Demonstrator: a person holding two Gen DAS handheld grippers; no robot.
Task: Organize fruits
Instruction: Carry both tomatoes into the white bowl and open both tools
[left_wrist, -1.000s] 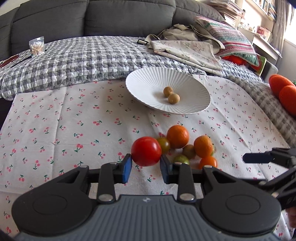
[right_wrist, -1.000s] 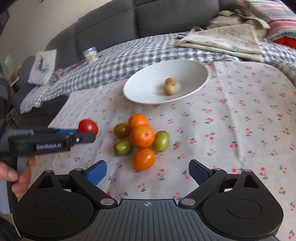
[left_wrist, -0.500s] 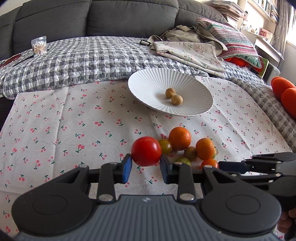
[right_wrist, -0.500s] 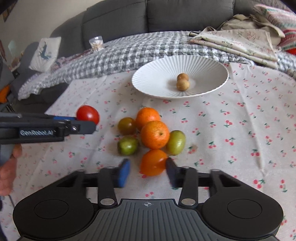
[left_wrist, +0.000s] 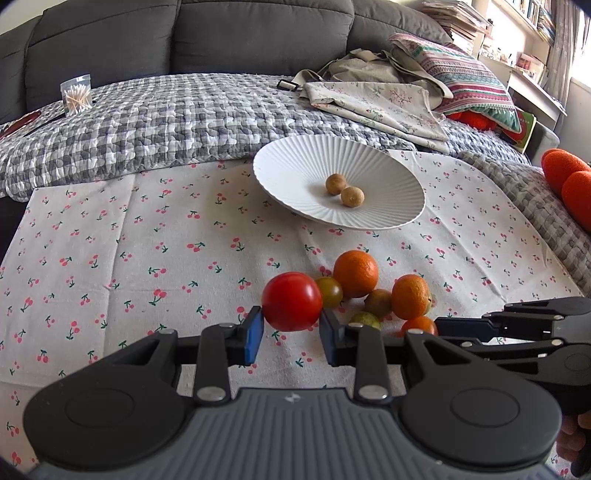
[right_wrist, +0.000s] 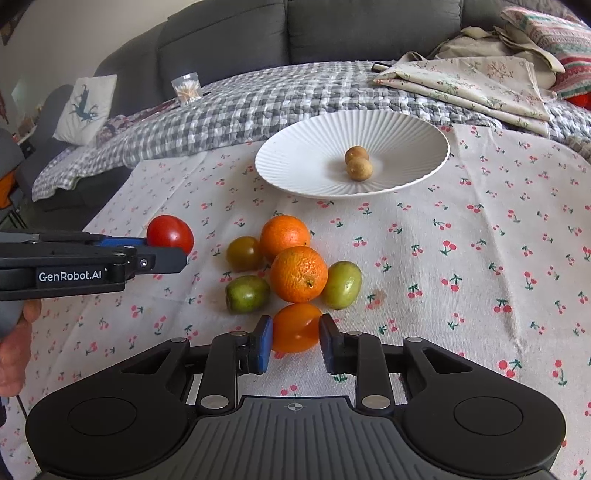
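My left gripper (left_wrist: 291, 332) is shut on a red tomato (left_wrist: 291, 301) and holds it above the cloth; it also shows in the right wrist view (right_wrist: 170, 235). My right gripper (right_wrist: 295, 343) is shut on an orange tomato (right_wrist: 295, 326) at the near edge of the fruit pile. The pile holds two oranges (right_wrist: 298, 274), a dark tomato (right_wrist: 243, 253) and two green fruits (right_wrist: 246, 294). A white ribbed plate (right_wrist: 295, 162) beyond the pile holds two small brown fruits (right_wrist: 358, 164).
A cherry-print cloth (right_wrist: 480, 236) covers the surface. Behind it lie a grey checked quilt (left_wrist: 166, 118), folded fabric and bags (left_wrist: 376, 99), and a jar of cotton swabs (left_wrist: 76, 93). Orange cushions (left_wrist: 569, 184) sit at the far right.
My right gripper moved forward to the pile and closed on the orange tomato. My left gripper kept hold of the red tomato and shifted slightly.
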